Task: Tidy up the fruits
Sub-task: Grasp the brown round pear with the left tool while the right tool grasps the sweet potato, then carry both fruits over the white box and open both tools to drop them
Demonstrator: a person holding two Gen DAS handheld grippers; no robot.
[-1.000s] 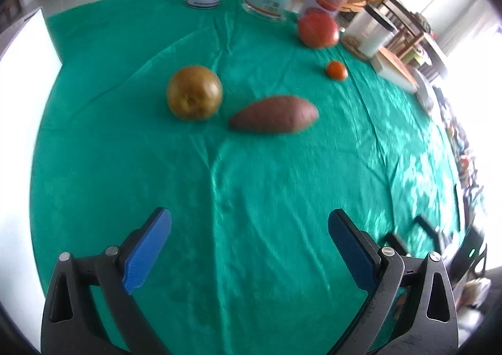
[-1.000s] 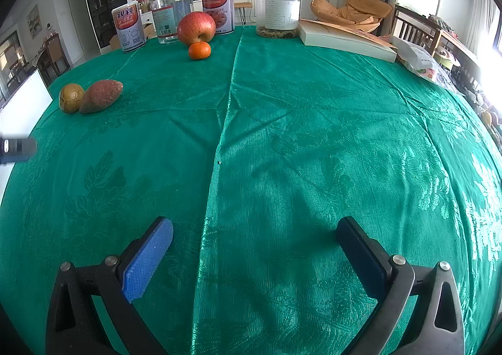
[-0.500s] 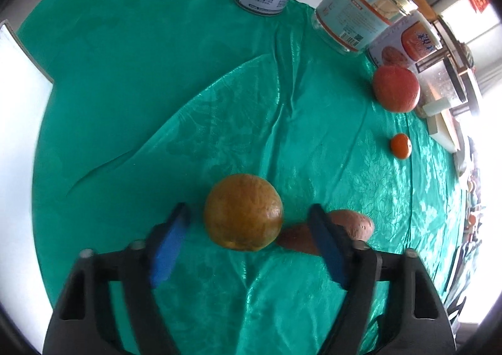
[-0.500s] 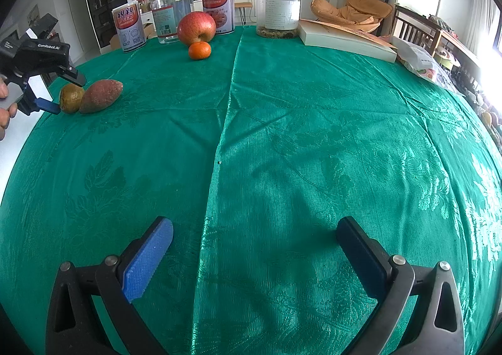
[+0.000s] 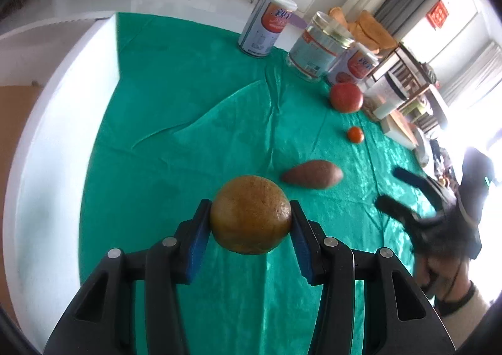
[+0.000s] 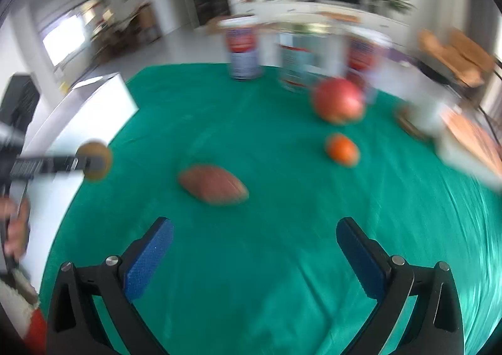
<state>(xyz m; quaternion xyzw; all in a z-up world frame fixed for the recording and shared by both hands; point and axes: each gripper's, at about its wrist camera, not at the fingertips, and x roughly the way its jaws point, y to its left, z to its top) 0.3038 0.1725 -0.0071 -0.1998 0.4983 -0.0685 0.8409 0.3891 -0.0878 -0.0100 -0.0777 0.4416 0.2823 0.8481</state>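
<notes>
My left gripper (image 5: 250,217) is shut on a round brown pear (image 5: 250,214) and holds it above the green cloth; it also shows at the left of the right wrist view (image 6: 94,161). A sweet potato (image 5: 312,174) (image 6: 214,184) lies just beyond. A small orange (image 5: 355,134) (image 6: 342,150) and a red apple (image 5: 346,97) (image 6: 339,101) lie further back. My right gripper (image 6: 254,243) is open and empty above the cloth, facing the sweet potato; it also shows at the right of the left wrist view (image 5: 404,191).
Two labelled cans (image 5: 266,29) (image 5: 354,64) and a glass jar (image 5: 318,45) stand at the back of the table. A white board (image 6: 81,122) lies along the table's left side. A box and books (image 6: 470,141) sit at the right.
My left gripper closed on the pear and lifted it off the cloth. My right gripper swung left and forward towards the sweet potato; its view is motion-blurred.
</notes>
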